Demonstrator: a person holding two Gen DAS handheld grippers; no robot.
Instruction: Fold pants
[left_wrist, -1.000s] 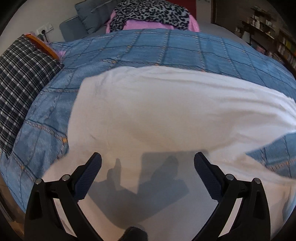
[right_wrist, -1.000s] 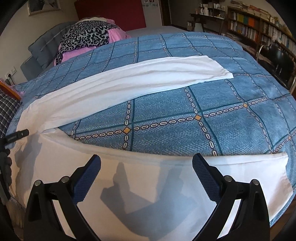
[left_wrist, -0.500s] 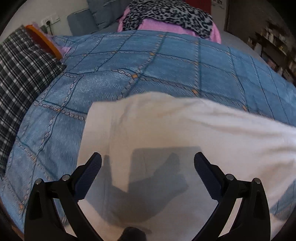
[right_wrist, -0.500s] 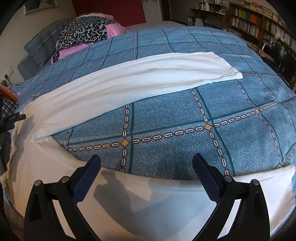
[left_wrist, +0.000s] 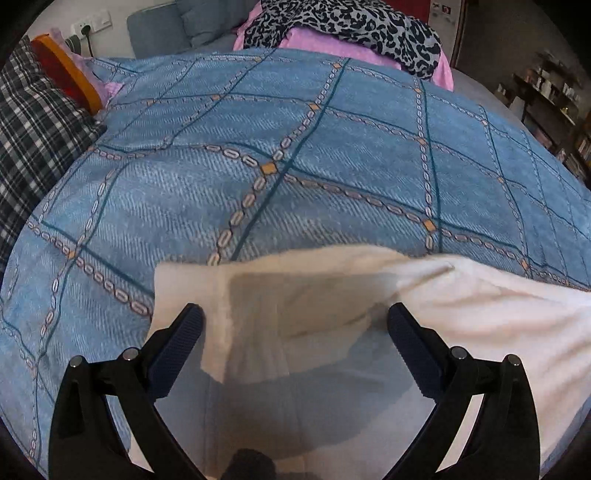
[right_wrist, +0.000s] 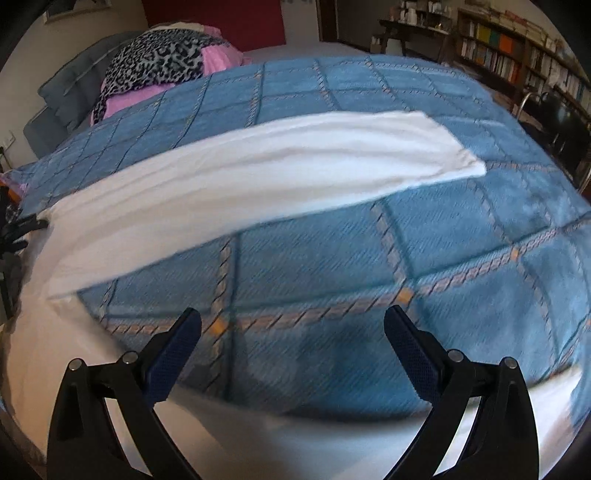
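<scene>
One pair of white pants (right_wrist: 258, 173) is lying on one blue blanket (left_wrist: 295, 155), stretching toward 2 o'clock; the left gripper (left_wrist: 295, 325) and right gripper (right_wrist: 293, 328) are both gaping wide apart, holding nothing

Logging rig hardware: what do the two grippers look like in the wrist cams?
Both match. The left gripper and right gripper each have two matte black angled arms with silver pivot pins and dark navy, cross-hatch textured finger pads. No cables, markings or sleeves are visible.
</scene>
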